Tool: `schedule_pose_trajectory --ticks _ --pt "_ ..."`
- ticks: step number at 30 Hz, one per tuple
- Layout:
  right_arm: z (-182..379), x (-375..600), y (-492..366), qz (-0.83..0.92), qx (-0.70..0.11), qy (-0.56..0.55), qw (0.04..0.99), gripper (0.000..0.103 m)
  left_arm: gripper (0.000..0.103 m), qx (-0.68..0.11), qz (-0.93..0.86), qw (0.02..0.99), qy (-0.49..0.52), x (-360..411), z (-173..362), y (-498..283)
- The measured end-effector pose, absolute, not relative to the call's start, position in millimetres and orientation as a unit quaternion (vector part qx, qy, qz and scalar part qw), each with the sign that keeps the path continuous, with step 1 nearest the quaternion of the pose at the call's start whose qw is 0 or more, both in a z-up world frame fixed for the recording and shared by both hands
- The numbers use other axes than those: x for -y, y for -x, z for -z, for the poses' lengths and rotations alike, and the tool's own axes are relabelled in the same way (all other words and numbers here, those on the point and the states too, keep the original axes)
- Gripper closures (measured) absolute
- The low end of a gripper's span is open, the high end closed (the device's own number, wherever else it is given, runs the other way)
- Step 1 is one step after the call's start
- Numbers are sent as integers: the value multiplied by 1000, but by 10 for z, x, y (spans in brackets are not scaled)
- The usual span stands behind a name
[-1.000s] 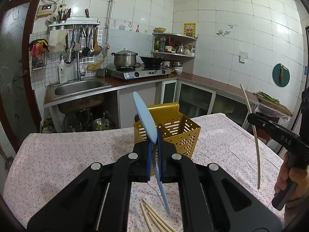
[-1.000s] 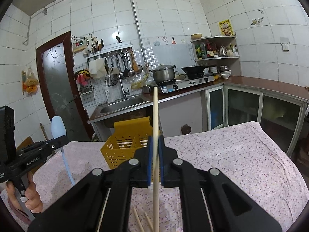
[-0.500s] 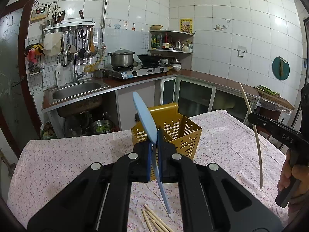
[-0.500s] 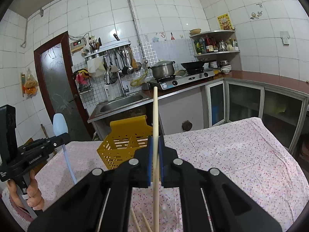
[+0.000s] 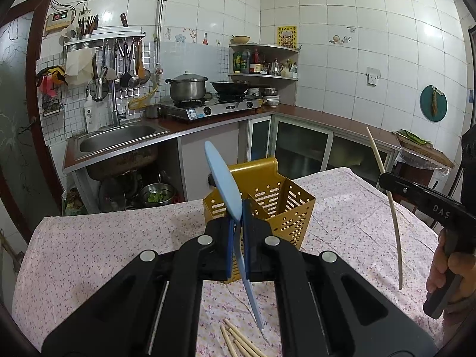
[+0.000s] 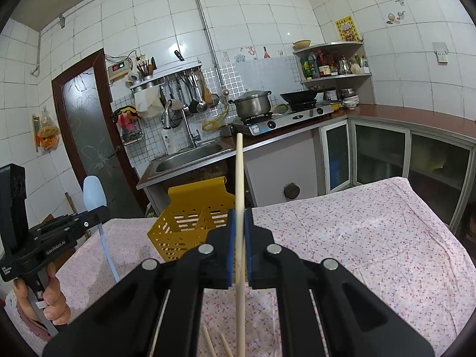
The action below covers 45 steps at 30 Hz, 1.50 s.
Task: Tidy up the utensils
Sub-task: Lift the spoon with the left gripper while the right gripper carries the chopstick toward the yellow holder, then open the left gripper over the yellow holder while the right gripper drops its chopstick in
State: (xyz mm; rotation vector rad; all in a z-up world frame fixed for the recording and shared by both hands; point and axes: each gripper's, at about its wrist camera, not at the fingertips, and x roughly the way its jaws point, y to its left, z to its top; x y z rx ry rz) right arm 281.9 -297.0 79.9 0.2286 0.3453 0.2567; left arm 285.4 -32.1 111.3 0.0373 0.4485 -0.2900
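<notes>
Drawing nearer the yellow utensil caddy than a second ago. Left gripper pinching the blue spoon upright, right gripper pinching a wooden chopstick vertically, readying both for dropping into compartments. More chopsticks lying on the floral-clothed surface.

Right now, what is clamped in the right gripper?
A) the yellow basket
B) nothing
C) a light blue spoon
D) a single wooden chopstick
D: the right gripper is shut on a wooden chopstick standing upright; the blue spoon is in the left gripper.
</notes>
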Motion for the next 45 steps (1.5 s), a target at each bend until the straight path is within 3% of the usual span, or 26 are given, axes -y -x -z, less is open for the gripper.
schedule_pose_trajectory --ticks 6,17,29,35,37,39,41,42,45 --pt "-1033 2853 -3092 -135 -124 -126 975 97 100 -214 137 967 -10 385 -1244 -3120" --pt "-1384 2659 -3669 -143 0 -156 977 97 100 -115 110 987 -32 495 -1674 -3568" --pt "-1001 2376 -4104 -129 18 -103 986 97 100 -141 103 984 -27 519 -951 -3999" --pt "-759 2403 -4099 -144 -27 -76 986 97 98 -162 100 981 -36 502 -752 -3933" --pt "-689 2414 -4038 -142 -54 -58 987 96 87 -176 100 979 -28 461 -750 -3889" --pt "-644 2461 -3968 -137 -82 -54 986 90 58 -185 97 978 -19 406 -780 -3787" --pt "-606 2542 -3863 -134 -109 -66 983 61 42 -193 92 977 -13 357 -808 -3684" --pt "-578 2598 -3755 -129 -118 -71 982 47 38 -200 93 975 -10 325 -829 -3603" --pt "-520 2671 -3455 -103 -136 -51 984 47 30 -220 92 971 -2 255 -842 -3413"
